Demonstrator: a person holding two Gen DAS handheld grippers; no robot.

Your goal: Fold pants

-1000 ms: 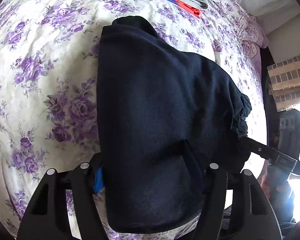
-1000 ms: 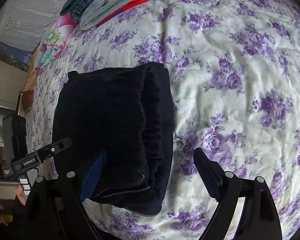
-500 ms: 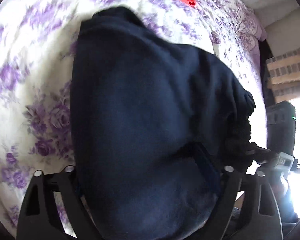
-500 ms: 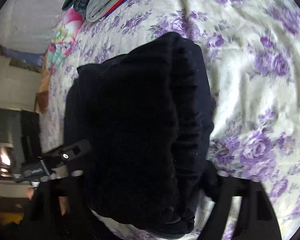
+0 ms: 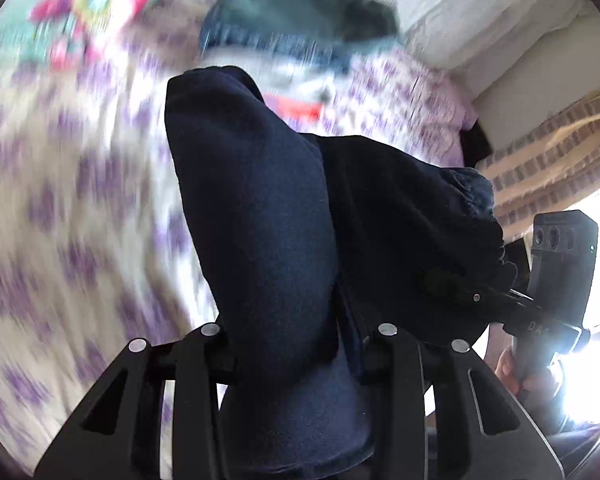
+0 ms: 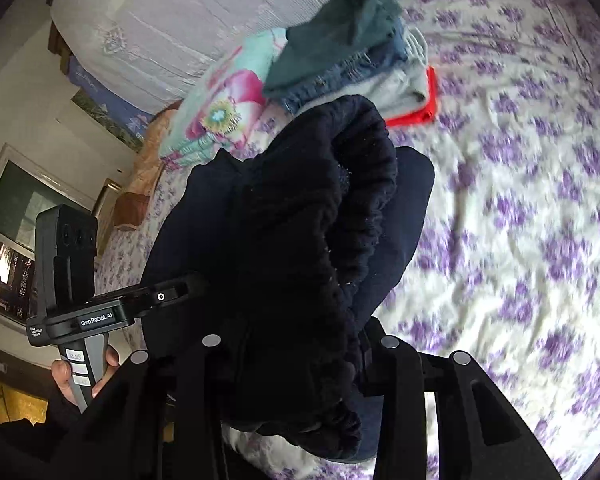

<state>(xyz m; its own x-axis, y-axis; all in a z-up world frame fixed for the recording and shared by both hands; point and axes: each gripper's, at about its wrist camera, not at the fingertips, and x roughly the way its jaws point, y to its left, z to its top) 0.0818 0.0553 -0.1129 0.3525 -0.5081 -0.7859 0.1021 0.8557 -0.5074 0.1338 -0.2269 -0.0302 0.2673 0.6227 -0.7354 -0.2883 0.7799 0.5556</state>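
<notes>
While the dark navy pants (image 5: 260, 248) are lifted above the flowered bedspread (image 6: 520, 208), both tools are seen clamped into the folded bundle. In the left wrist view, the left gripper (image 5: 296, 344) is pressed together on the near end of the pants, thick cloth being pinched between its black fingers (image 5: 204, 364). The pants rise away from it as a rounded fold, and the gathered waistband (image 5: 488, 220) is seen at the bundle's right side. The right gripper (image 5: 452, 292) is seen from the side at that waistband edge, its tip buried in the cloth, with the person's hand (image 5: 516, 372) around its handle.

In the right wrist view, the right gripper (image 6: 296, 356) is closed on the pants (image 6: 284, 240), the ruffled waistband (image 6: 364, 216) bunched between its fingers (image 6: 396, 364). The left gripper (image 6: 180, 290) enters the bundle's left side, held by the other hand (image 6: 68, 376).

Beyond the pants, a stack of folded clothes (image 6: 352, 48) rests on the bedspread, with a red piece at the bottom. A bright flowered pillow (image 6: 228, 96) lies just left of that stack. The bedspread is blurred in the left wrist view (image 5: 60, 200).
</notes>
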